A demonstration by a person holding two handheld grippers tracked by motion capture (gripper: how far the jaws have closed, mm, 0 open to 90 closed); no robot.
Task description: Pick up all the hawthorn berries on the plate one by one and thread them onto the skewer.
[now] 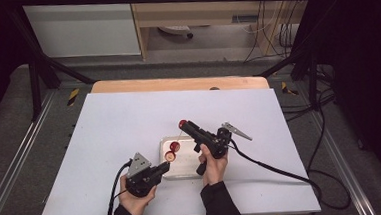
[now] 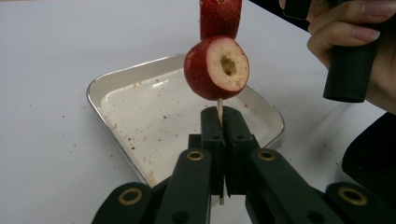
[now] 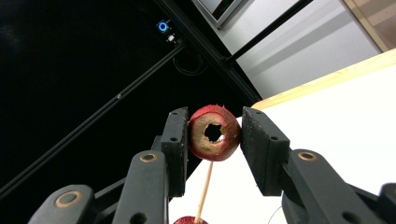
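A white bench (image 1: 130, 141) spans the middle of the high view, its far edge showing a strip of bare wood (image 1: 177, 83) along the top. Directly on it, just below the frame's centre, lies a shallow white metal tray (image 1: 182, 170). In the left gripper view, reddish crumbs speck the tray's floor (image 2: 154, 112) and the bench around it.

Skewered fruit (image 1: 172, 147) above tray (image 1: 188, 171).

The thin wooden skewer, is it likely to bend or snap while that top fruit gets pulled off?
The skewer looks very thin, so it probably flexes, and might snap under sideways force. The left gripper pinches only its end, so it could slip.
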